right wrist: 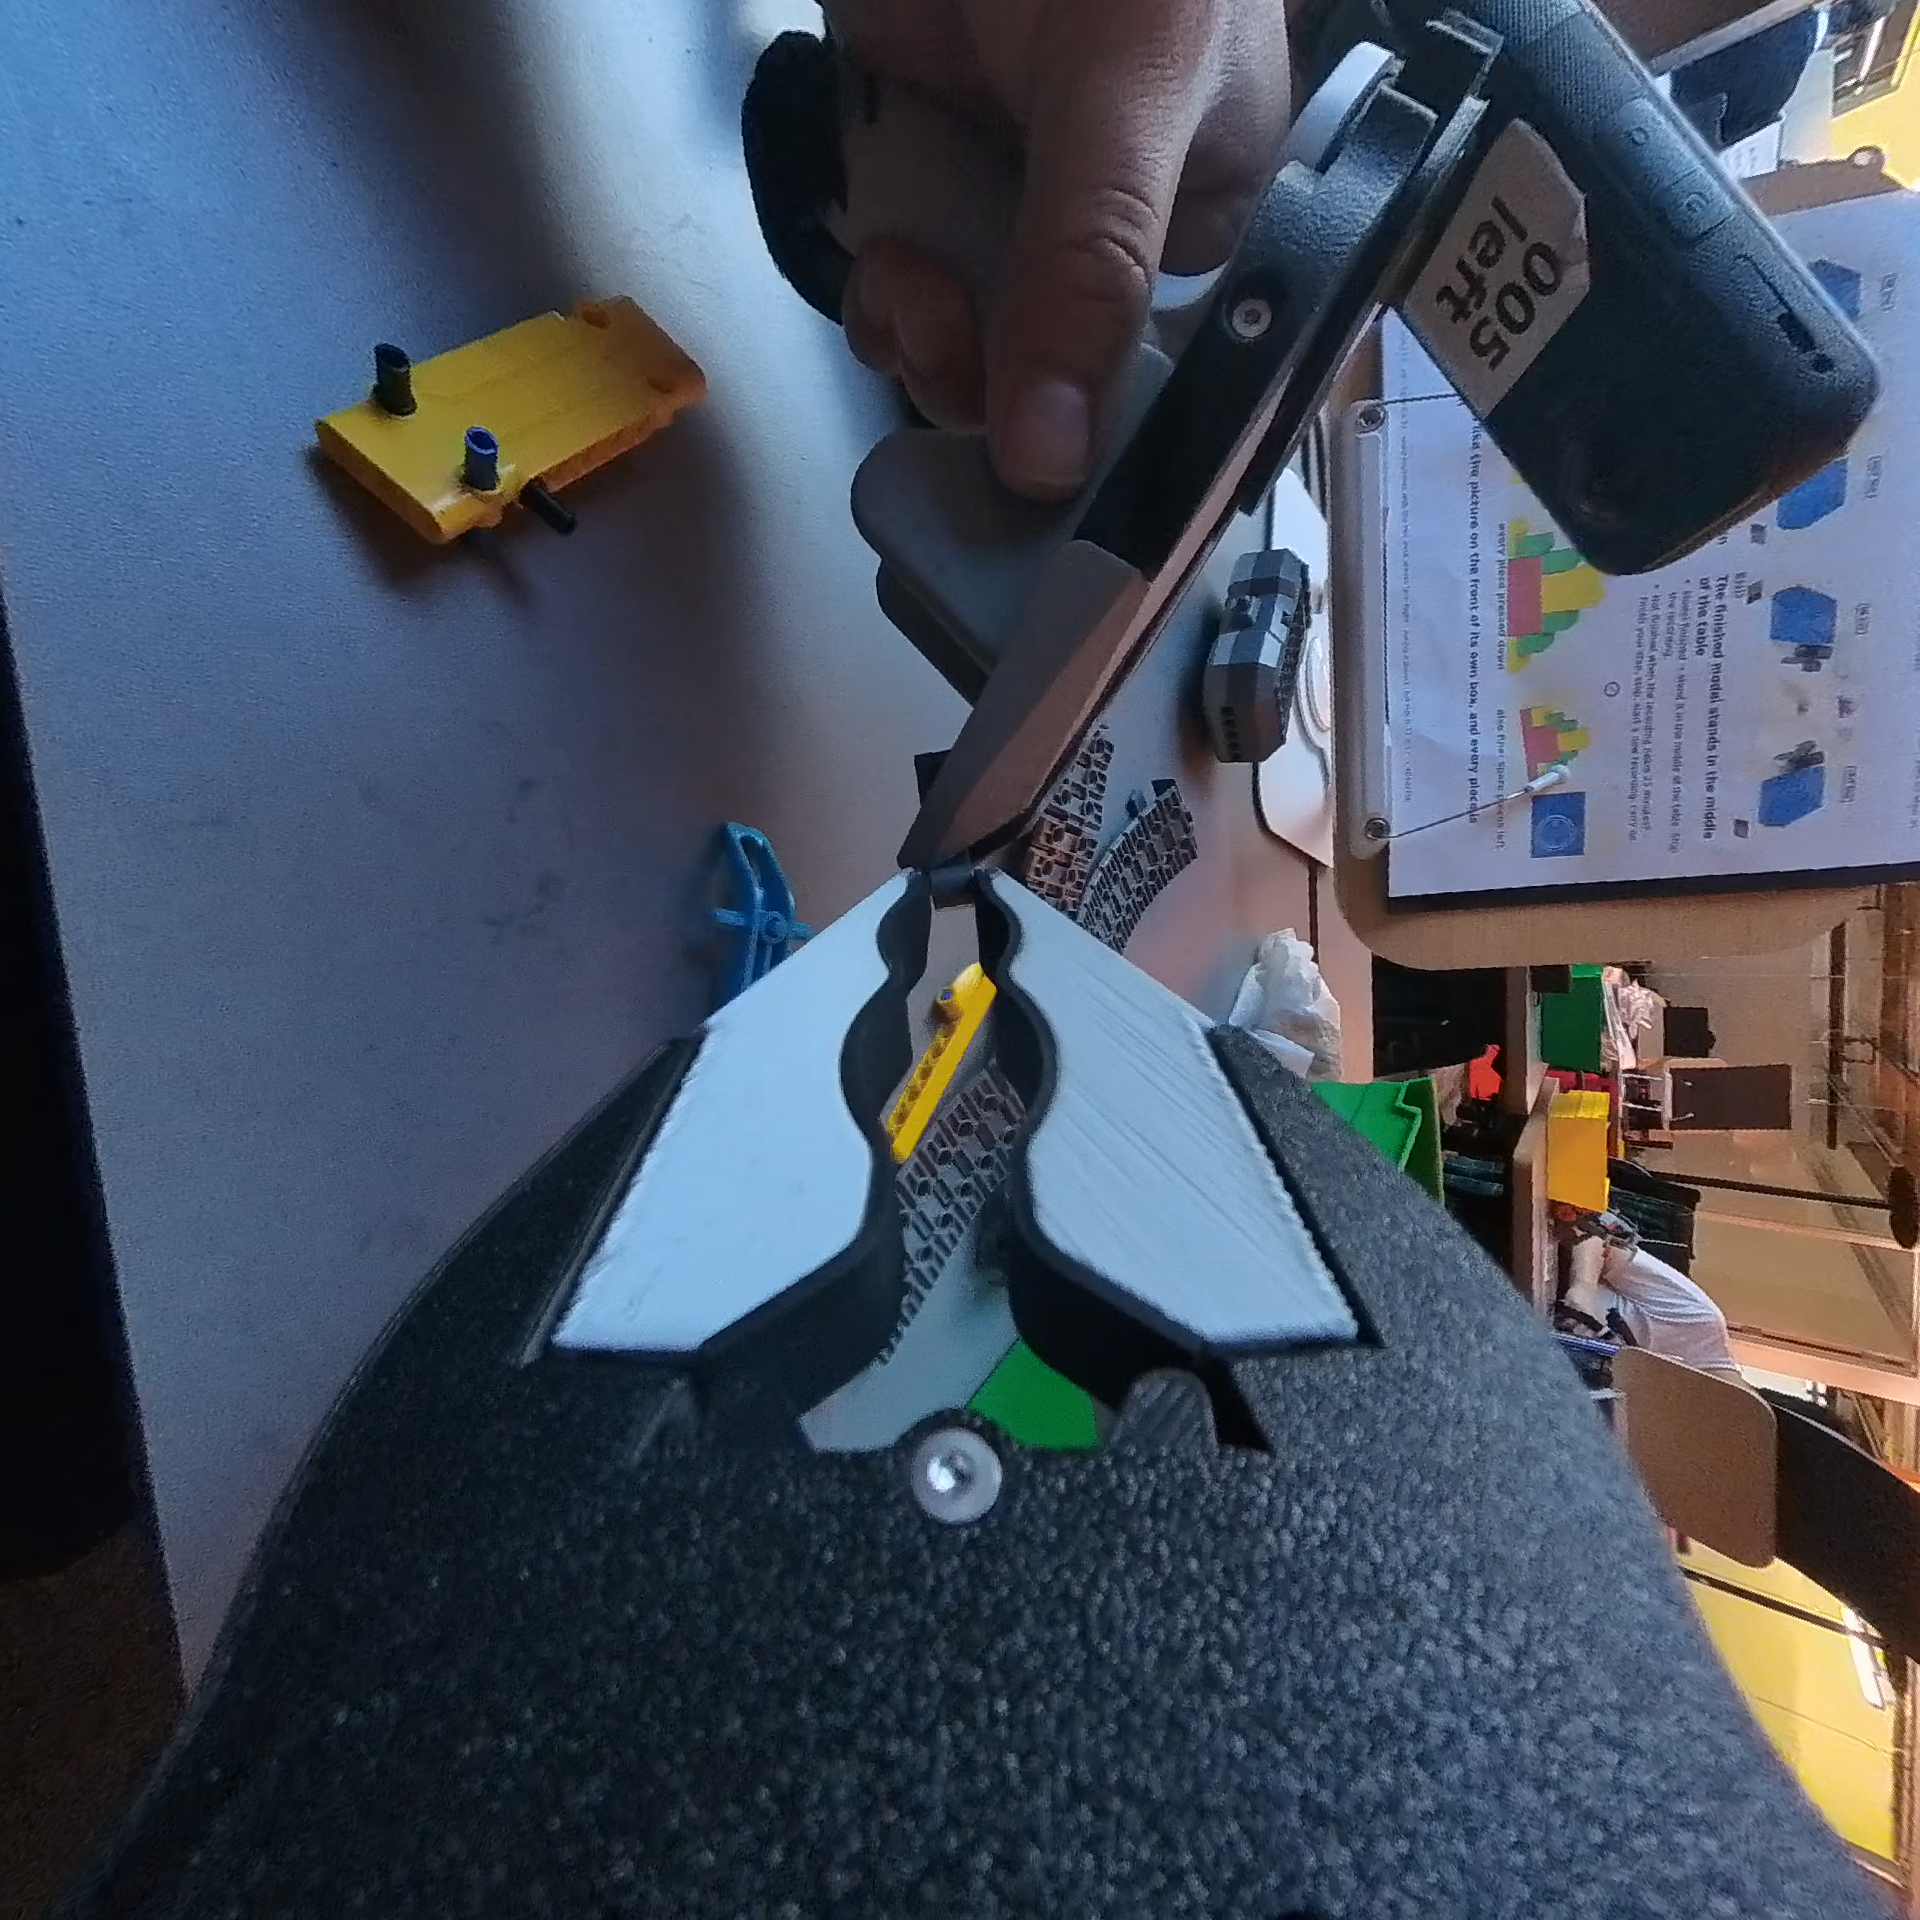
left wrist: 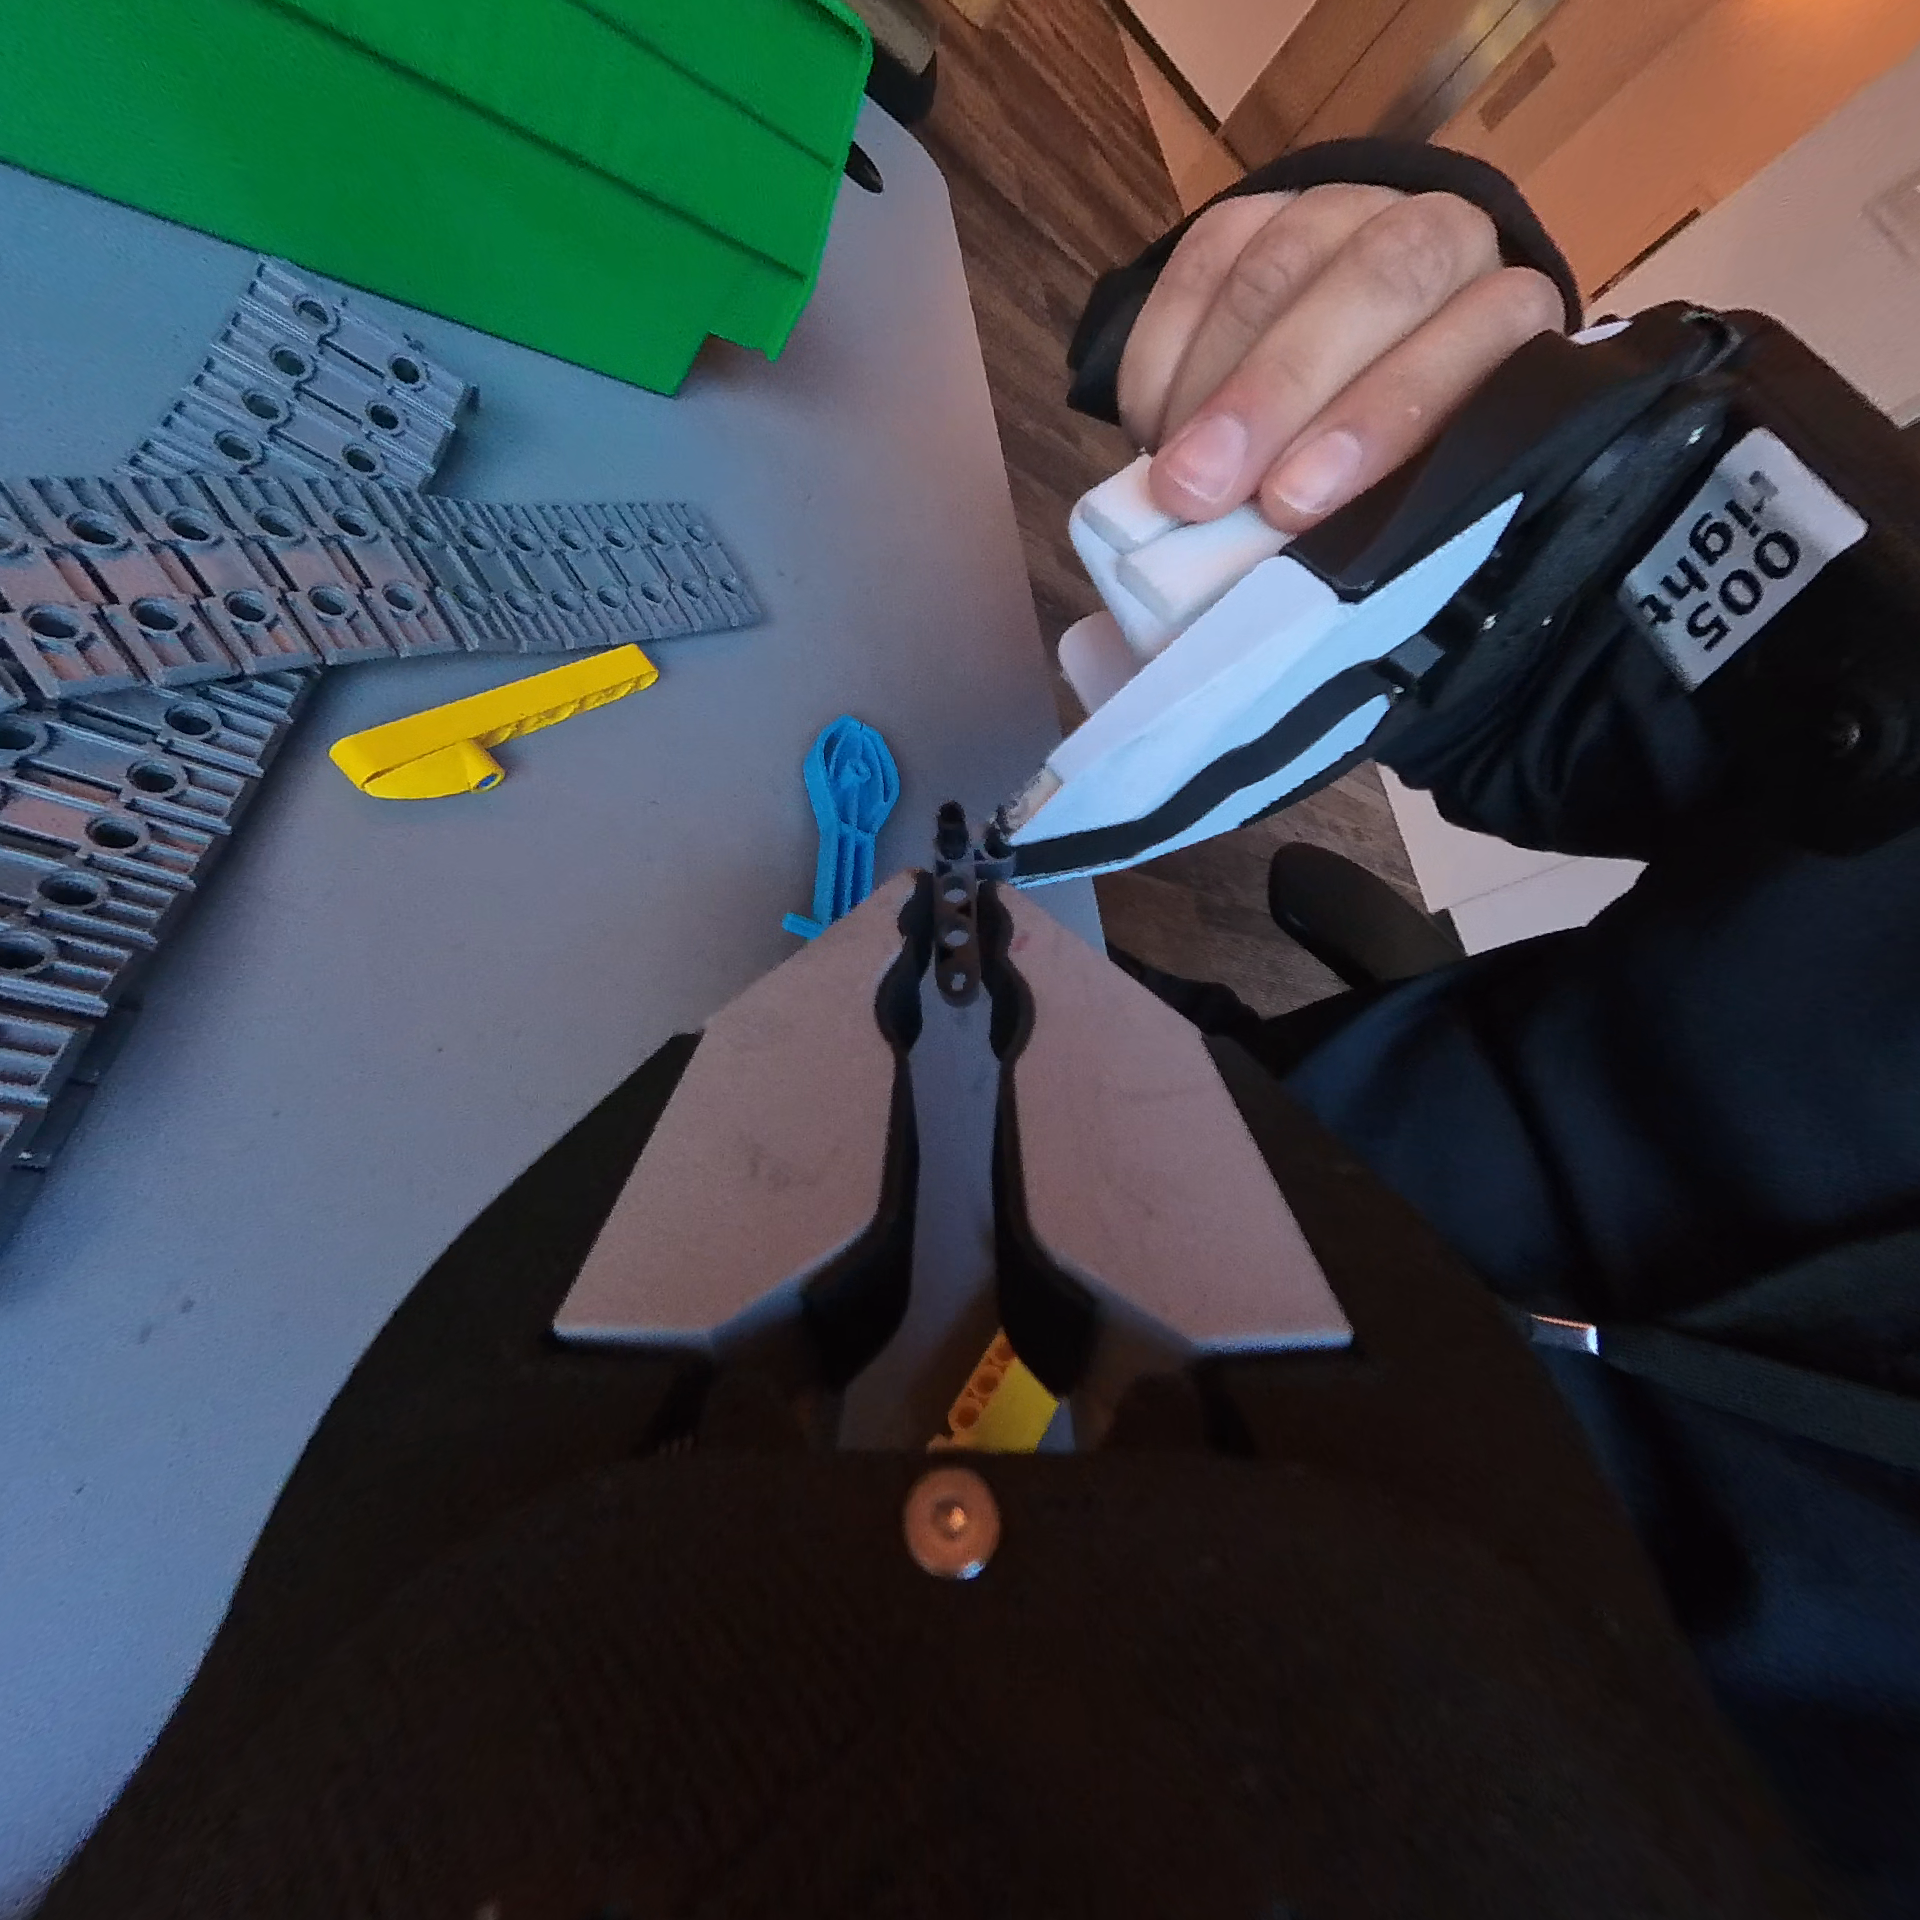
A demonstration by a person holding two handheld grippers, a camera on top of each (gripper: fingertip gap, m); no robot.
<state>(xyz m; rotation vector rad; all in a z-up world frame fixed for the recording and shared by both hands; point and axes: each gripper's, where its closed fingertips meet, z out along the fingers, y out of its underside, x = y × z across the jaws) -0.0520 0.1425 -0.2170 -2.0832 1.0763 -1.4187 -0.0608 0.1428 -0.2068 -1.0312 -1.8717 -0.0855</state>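
My left gripper (left wrist: 956, 902) is shut on a small dark perforated beam (left wrist: 956, 951), held above the grey table (left wrist: 468, 1039). Two short black pins stick out of the beam's far end, one on the left (left wrist: 950, 823) and one on the right (left wrist: 1000, 831). My right gripper (right wrist: 951, 883) comes in from the right in the left wrist view (left wrist: 1016, 847) and is shut on the right pin (right wrist: 952, 881), tip to tip with the left gripper (right wrist: 940, 847). A hand holds each gripper.
A blue plastic piece (left wrist: 850, 800) lies just beyond the tips. A yellow beam (left wrist: 488, 727), grey perforated plates (left wrist: 312, 582) and a green bin (left wrist: 416, 156) lie to the left. A yellow block with pins (right wrist: 509, 416), a grey block (right wrist: 1257, 655) and an instruction sheet (right wrist: 1662, 675) also show. The grippers are tip to tip, or close to it. From either gripper's tips it is about 7 cm to the blue plastic piece (left wrist: 850, 800).
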